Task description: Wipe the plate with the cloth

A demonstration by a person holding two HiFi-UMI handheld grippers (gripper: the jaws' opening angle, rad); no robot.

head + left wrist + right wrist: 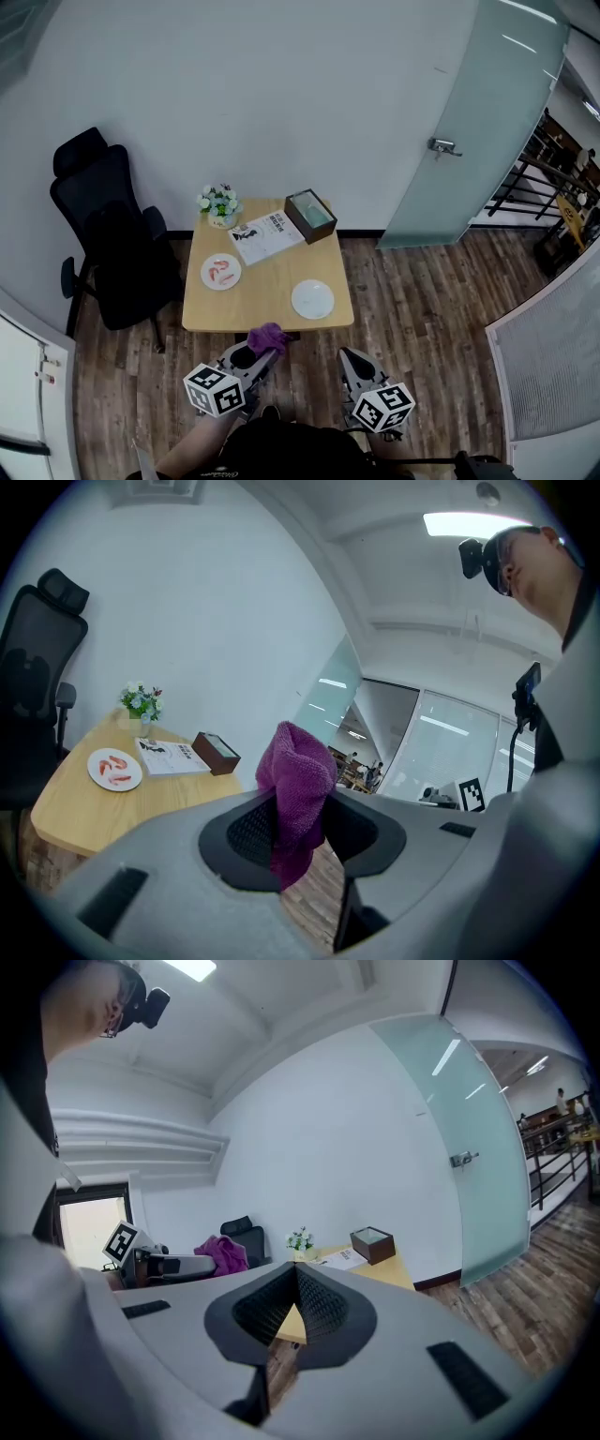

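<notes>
Head view: a small wooden worktop with rounded corners carries the bare white plate, round, smooth and glossy, near its front edge. The left gripper is off the worktop, on the person's side of the plate and to its left. A bunched purple cloth stands up from its jaws, so the plate lies ahead and to the right of the cloth, just over the worktop's edge. The right gripper hangs on the near side of the plate and to its right, about as close. Being round, the plate has no long axis to line up with. Left of the plate sits a second plate with red pieces; beyond the plate lie a booklet and a dark open box.

Left gripper view: the jaws are clamped on the cloth, a soft, nubbly terry that folds over above them and hangs below. The white plate is out of sight here, likely behind the gripper's grey body.

Right gripper view: the ribbed black jaws meet at their tips with nothing between them; only a wedge of pale wood shows in the gap beneath.
</notes>
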